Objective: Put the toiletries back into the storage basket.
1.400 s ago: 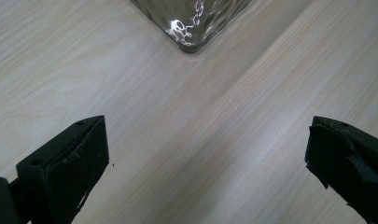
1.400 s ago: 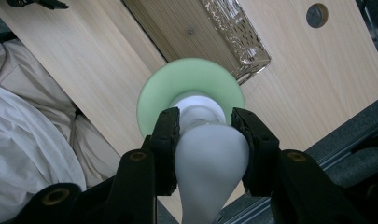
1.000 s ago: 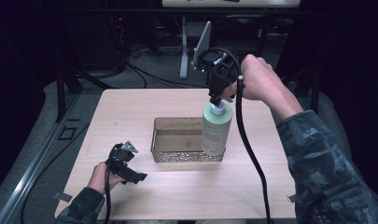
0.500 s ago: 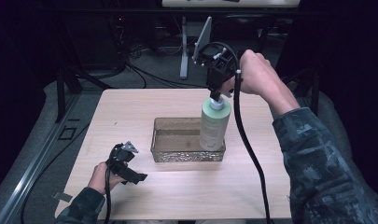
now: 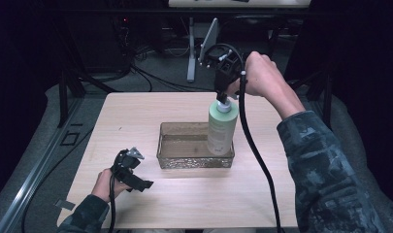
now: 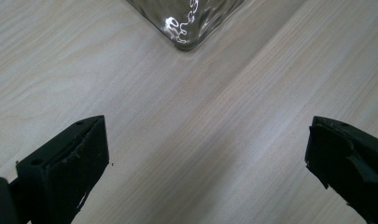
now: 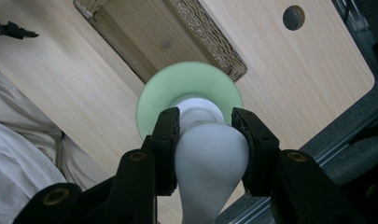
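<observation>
A: Left to right, quick. Left hand-held gripper (image 5: 136, 180) rests low at the near left of the tabletop (image 5: 136, 111), jaws spread wide, nothing between them.

B: Agreed. Glass tray (image 5: 184, 158) mid-table. The pale green bottle (image 5: 220, 130) stands upright over the tray's right end, bottom inside or just above it; I cannot tell whether it touches.

A: Right hand-held gripper (image 7: 206, 122) comes straight down on it, pinching the white pump top (image 7: 210, 154).

B: Handling: probably smooth, stiff plastic, weight depends on fill. The pump top is narrow and may swivel, so the bottle could swing. The body would be a steadier hold.

A: Views: the right gripper view gives pad contact on the pump; the high view gives the upright stance. The left gripper view has the tray's glass corner (image 6: 186, 28) close ahead.
</observation>
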The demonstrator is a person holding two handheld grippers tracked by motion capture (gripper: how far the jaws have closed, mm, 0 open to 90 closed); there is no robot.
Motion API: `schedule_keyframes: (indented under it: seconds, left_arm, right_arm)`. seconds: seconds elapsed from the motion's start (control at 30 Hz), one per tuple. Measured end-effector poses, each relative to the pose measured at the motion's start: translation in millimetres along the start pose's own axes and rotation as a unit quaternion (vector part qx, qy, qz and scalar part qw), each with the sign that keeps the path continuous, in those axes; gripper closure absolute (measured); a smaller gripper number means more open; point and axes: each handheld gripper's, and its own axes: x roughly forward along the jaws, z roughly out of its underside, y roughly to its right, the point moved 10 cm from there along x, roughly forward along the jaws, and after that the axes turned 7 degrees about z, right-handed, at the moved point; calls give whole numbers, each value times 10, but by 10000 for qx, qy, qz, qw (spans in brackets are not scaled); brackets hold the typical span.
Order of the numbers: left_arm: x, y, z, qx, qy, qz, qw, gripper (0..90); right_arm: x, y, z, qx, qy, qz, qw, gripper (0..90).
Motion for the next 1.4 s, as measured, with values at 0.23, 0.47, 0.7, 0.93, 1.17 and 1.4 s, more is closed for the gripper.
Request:
schedule_keyframes:
  seconds: [0.23,0.47,0.7,0.93,1.17,1.4]
  left_arm:
    - [-3,1,-4,-14,16,0,10000,0]
    - [-1,2,-6,-11,21,8,10000,0]
    - [-2,3,-9,-8,27,8,10000,0]
    - [-1,4,-15,-8,42,-10,10000,0]
    - [2,7,-17,5,33,-10,10000,0]
    - [2,4,-15,7,16,-4,10000,0]
  right_arm:
    - [103,38,-38,61,7,18,10000,630]
    - [218,47,-54,70,-41,6,10000,630]
    - [287,61,-60,93,-25,-18,10000,630]
    - [404,52,-17,110,-85,-39,9999,630]
    - [503,38,17,120,-101,-102,9998,630]
    - [594,21,68,123,-160,-138,9997,630]
